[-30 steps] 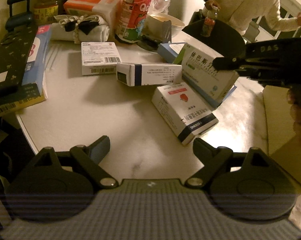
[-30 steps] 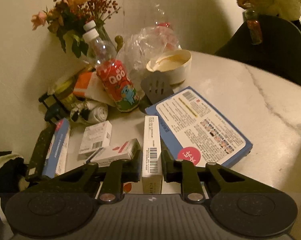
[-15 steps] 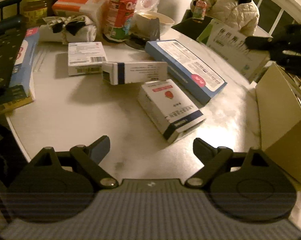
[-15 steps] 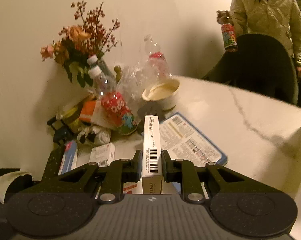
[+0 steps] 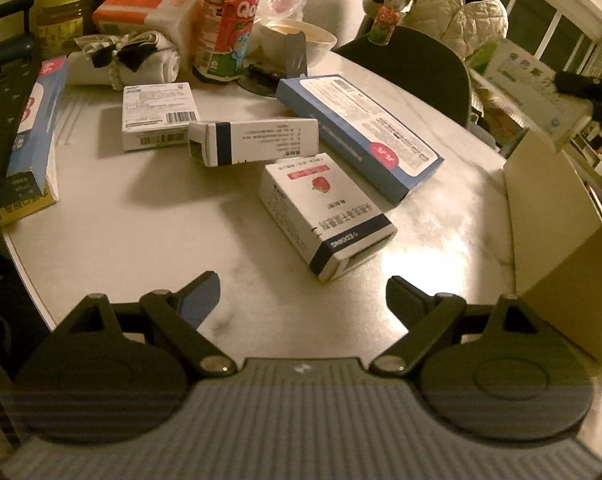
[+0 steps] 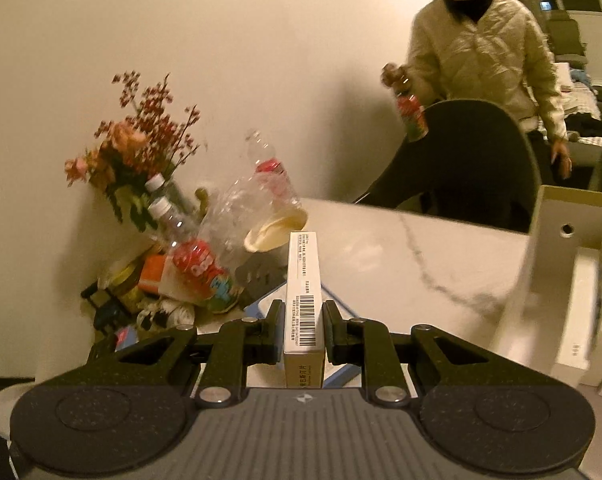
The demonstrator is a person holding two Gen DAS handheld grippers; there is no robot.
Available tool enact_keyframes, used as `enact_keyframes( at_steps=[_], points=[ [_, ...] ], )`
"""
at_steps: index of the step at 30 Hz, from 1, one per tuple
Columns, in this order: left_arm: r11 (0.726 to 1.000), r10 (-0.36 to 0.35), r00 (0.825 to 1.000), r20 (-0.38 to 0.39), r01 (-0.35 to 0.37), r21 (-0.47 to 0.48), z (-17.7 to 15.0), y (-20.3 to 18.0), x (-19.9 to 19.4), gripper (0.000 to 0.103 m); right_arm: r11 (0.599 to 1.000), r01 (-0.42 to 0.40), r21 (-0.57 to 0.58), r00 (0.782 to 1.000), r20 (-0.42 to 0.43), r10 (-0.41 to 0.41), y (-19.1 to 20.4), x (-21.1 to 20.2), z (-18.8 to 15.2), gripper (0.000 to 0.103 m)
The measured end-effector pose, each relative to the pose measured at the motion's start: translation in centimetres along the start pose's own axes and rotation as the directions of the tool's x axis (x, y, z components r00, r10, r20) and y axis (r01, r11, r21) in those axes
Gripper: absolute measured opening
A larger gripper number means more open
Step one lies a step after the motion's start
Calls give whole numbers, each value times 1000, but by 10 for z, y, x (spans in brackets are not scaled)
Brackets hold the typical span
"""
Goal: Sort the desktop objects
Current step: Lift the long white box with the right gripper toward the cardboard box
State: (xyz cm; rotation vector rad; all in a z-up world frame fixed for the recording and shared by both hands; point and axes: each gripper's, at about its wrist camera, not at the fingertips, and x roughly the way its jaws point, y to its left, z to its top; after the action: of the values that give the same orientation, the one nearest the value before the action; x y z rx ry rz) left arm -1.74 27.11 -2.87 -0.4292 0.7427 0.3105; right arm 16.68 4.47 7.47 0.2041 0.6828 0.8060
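Observation:
My right gripper (image 6: 303, 322) is shut on a white and green medicine box (image 6: 303, 288), held on edge in the air; it shows in the left wrist view (image 5: 531, 88) at the far right, above a cardboard box (image 5: 561, 232). My left gripper (image 5: 303, 292) is open and empty, low over the near part of the table. Just beyond it lies a white box with a red emblem (image 5: 325, 212). Behind that lie a white box with a dark band (image 5: 255, 140), a flat white barcode box (image 5: 159, 114) and a long blue box (image 5: 359, 132).
The open cardboard box (image 6: 573, 272) stands at the table's right edge with white boxes inside. At the back stand a red-labelled bottle (image 5: 229, 28), a bowl (image 5: 297, 40), flowers (image 6: 137, 152) and a jar. Books (image 5: 25, 136) lie left. A person (image 6: 489, 64) stands behind a dark chair.
My right gripper has lifted the medicine box higher and carried it right, toward the cardboard box. My left gripper has stayed open in about the same place.

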Motion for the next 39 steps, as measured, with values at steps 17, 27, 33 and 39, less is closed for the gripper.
enact_keyframes(
  at_steps=[17, 27, 33, 39],
  points=[
    [1000, -14, 1000, -19, 14, 24, 1, -8, 5, 91, 983, 68, 172, 990, 107, -87, -66, -51, 5, 22],
    [999, -29, 999, -30, 30, 30, 3, -10, 12, 91, 938, 166, 304, 949, 210, -236, -121, -110, 1, 22],
    [998, -43, 998, -38, 45, 44, 4, -16, 16, 91, 881, 260, 395, 893, 250, -375, -155, -144, -9, 22],
    [998, -44, 998, -39, 46, 47, 4, -17, 17, 91, 800, 511, 314, 781, 221, -585, -161, -145, -15, 22]
  ],
)
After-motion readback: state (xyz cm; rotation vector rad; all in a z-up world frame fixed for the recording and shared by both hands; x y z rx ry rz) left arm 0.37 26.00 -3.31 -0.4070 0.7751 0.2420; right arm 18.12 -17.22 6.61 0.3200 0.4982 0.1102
